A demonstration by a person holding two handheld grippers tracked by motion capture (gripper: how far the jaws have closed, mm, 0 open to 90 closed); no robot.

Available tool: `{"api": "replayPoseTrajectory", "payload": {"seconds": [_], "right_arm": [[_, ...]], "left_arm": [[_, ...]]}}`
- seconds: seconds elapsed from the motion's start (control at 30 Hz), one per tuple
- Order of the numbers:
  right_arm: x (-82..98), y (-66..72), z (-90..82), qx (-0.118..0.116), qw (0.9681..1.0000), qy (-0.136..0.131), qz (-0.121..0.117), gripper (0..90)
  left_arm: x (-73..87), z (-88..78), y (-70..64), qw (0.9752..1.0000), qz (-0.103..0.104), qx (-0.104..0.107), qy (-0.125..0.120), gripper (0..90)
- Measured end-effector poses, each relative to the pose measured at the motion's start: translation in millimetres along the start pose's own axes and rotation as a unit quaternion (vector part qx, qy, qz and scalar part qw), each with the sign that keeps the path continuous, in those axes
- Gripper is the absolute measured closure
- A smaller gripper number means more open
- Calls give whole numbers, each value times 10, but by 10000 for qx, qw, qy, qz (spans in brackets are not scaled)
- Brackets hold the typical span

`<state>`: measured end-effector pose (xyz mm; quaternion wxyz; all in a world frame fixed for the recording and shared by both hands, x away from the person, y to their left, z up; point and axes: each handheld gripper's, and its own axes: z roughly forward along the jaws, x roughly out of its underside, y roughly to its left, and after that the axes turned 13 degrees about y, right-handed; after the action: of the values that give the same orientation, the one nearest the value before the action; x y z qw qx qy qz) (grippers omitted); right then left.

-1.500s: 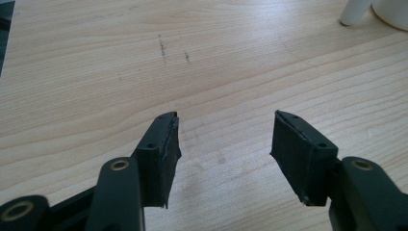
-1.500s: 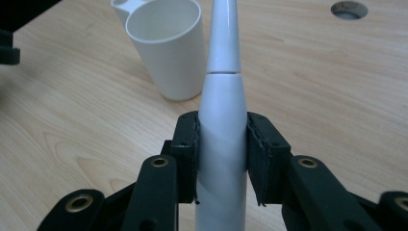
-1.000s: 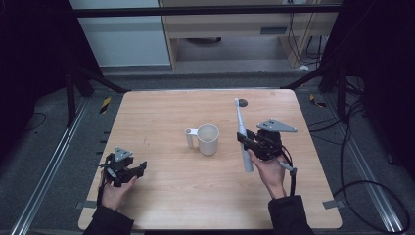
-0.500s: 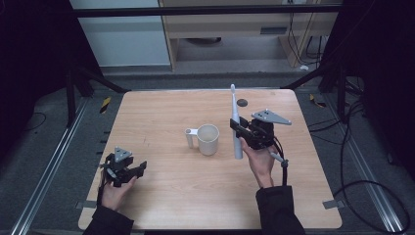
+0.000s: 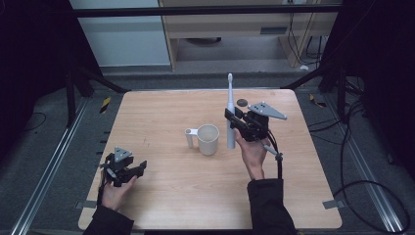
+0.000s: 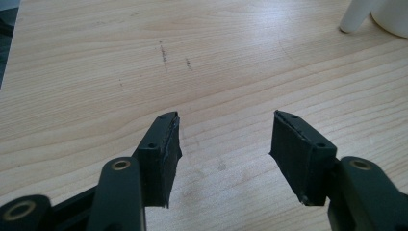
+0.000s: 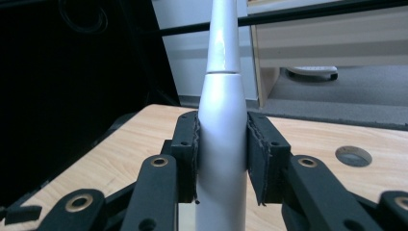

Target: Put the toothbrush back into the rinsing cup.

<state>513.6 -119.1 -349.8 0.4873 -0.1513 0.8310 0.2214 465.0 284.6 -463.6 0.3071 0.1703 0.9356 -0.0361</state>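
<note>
In the high view, the right gripper (image 5: 233, 119) at the centre right of the frame holds a white electric toothbrush with a slim neck (image 5: 230, 110) upright, just to the right of a white cylindrical mug with a handle (image 5: 208, 139) that stands in the middle of the light wooden table (image 5: 161, 107), while the left gripper (image 5: 128, 169) rests low at the lower left with its jaws apart. In the left gripper view, the two black jaws stand wide open with nothing between them above the bare wood, and the mug shows at the upper right corner. In the right gripper view, the jaws are closed on both sides of the toothbrush body in the centre of the frame, its neck rises out of the top edge, and a round dark hole in the table (image 7: 353, 156) lies at the right.
</note>
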Motion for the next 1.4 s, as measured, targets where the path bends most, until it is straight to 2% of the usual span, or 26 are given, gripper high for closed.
{"api": "replayPoseTrajectory", "payload": {"seconds": [0.4,0.67,1.0,1.4], "right_arm": [[-139,109,105,49,9993,-370,15,673],[-193,146,218,55,9983,-562,160,672],[-193,164,357,50,9973,-669,292,673],[-151,181,584,-10,9973,-626,375,672]], "left_arm": [[0,-1,1,10000,-1,-7,-15,429],[-1,-1,4,10000,-2,-5,-22,429],[-1,-1,4,10000,-1,-9,-29,429],[-1,-7,8,10000,-9,-22,-60,431]]}}
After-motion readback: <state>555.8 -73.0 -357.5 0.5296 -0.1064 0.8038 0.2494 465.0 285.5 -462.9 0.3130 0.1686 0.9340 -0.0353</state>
